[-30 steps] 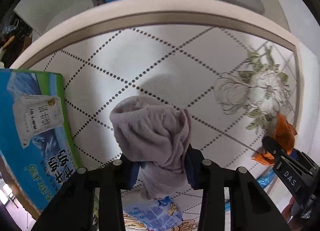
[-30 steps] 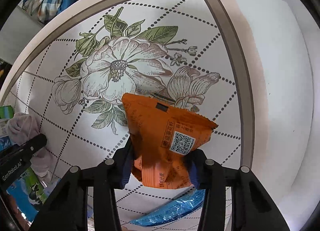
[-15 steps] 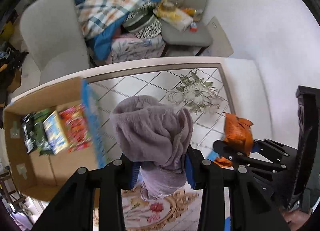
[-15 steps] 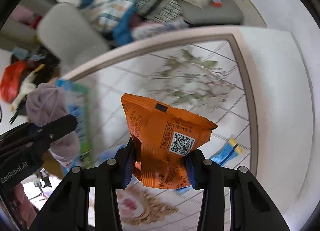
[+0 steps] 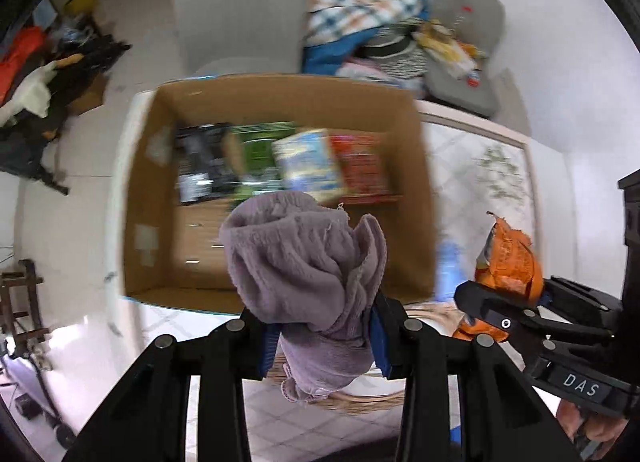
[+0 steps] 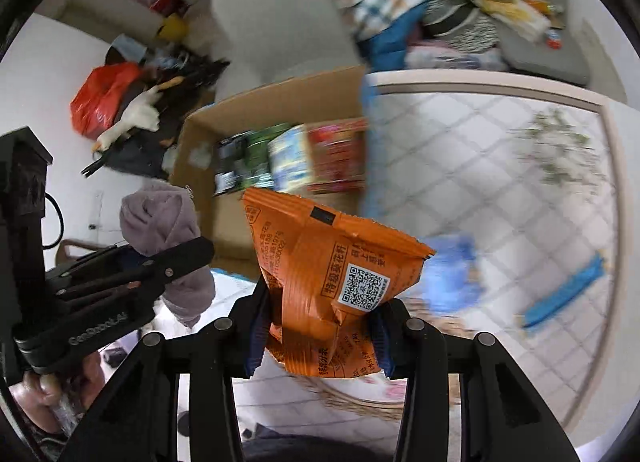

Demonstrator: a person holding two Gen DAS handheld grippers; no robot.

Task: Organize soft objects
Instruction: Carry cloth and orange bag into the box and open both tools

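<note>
My left gripper [image 5: 322,336] is shut on a bunched mauve towel [image 5: 304,262], held high over the open cardboard box [image 5: 136,197]. Seen from the right wrist, the same towel [image 6: 160,221] and left gripper [image 6: 176,262] hang at the left. An orange snack packet [image 6: 320,270] is clamped in my right gripper [image 6: 318,336], above the box's near corner. The left wrist view shows this packet [image 5: 508,262] and the right gripper [image 5: 492,310] at the right. Several packets [image 5: 304,169] lie along the far side of the box.
The box sits at the left end of a patterned table [image 6: 500,165]. Blue wrappers [image 6: 564,294] lie on that table. A grey chair [image 5: 240,1] and a pile of clothes [image 5: 360,13] stand behind it. Bags and clutter [image 6: 116,101] cover the floor at the left.
Both grippers have risen and swung left from over the table to above the cardboard box, still gripping the towel and the orange packet. The view is much higher and blurred.
</note>
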